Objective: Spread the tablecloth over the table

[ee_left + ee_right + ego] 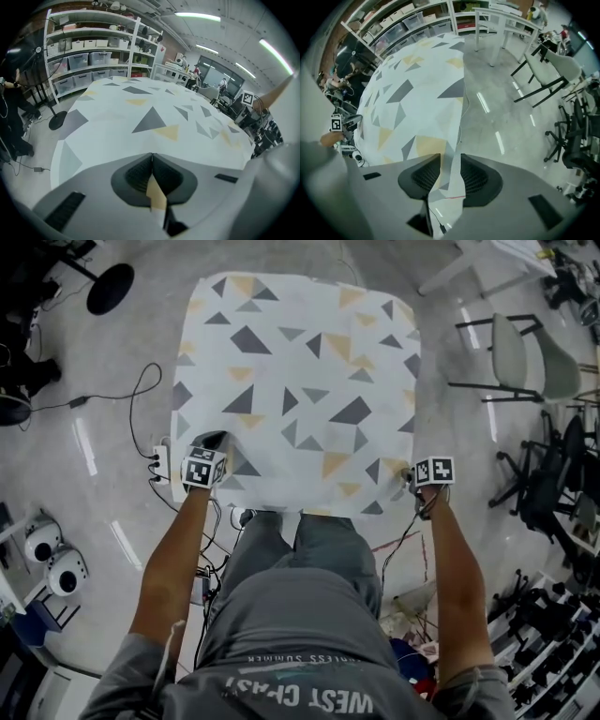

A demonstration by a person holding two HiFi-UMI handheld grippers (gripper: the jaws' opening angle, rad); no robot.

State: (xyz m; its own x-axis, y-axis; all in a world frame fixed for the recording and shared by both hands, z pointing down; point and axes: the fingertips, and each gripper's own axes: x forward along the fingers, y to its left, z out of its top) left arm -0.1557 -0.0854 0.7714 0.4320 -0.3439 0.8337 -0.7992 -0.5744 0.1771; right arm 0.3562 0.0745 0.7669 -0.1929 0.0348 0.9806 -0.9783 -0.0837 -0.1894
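1. Tablecloth (300,381) first, from the head view: it's lying flat over the whole surface, triangle pattern up, no big wrinkles that I can spot. The left gripper (214,441) is at the near left corner and the right gripper (420,482) at the near right one, with the person standing at the near edge between them. I'd call this the final tug-and-settle step. Tip: draw both corners toward yourself evenly so the near hem lands straight, not skewed.

2. Left gripper view: the jaws are closed tight, tips meeting, with a yellowish bit of the cloth pinched between the pads lower down. The rest of the cloth (140,112) runs off smooth to the far edge. That's a solid grip, so pull low and along the surface rather than upward, or I reckon air gets under it and it billows.

3. Right gripper view: the jaws stand about halfway apart and a bunched fold of the corner fills the gap, with the pads touching it on both sides as far as I can tell. This corner hangs off the edge above the floor (497,108). A thick bunch probably slips more easily, so squeeze firmly until the drape looks equal on the 2 sides, then let both corners go together.

4. Back in the head view, there's a power strip (161,465) on the floor just beside the left corner, so don't let the hem drag over it.
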